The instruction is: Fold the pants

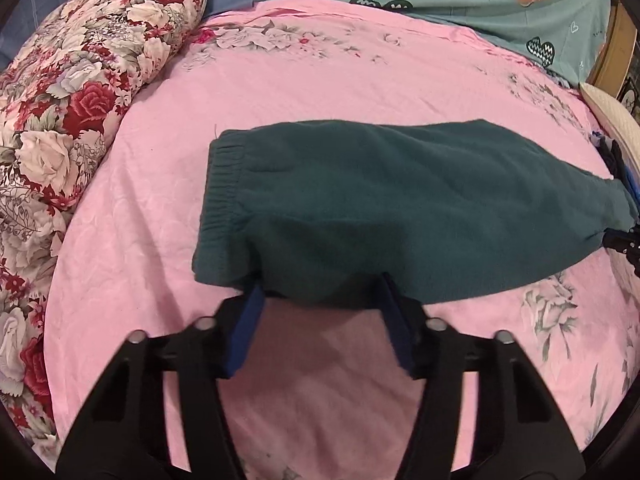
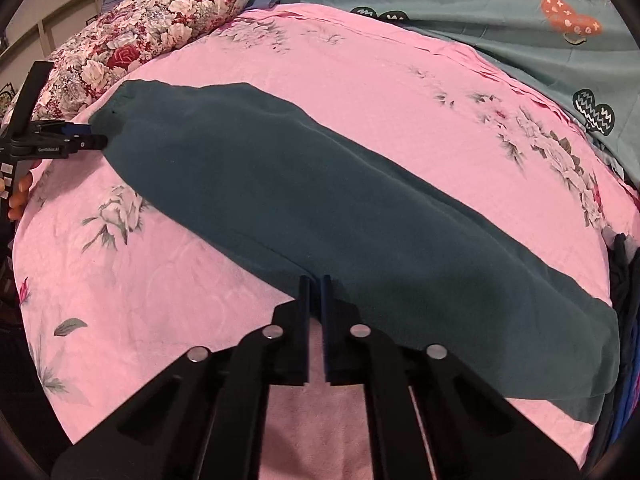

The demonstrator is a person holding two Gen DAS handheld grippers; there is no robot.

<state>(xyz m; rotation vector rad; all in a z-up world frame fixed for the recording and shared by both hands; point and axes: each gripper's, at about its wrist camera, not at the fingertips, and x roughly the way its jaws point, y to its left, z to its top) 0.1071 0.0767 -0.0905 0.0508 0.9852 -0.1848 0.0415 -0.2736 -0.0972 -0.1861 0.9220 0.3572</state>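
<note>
Dark teal fleece pants [image 1: 400,208], folded lengthwise into one long strip, lie flat on pink bed sheet [image 1: 320,80]; elastic waistband [image 1: 218,200] at left end.

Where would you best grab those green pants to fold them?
Grip the dark green pants along their near long edge, coming in low from the near side. They lie flat on the pink bedsheet, so only edges offer something to pinch: one gripper near the elastic waistband, the other down the leg.
</note>
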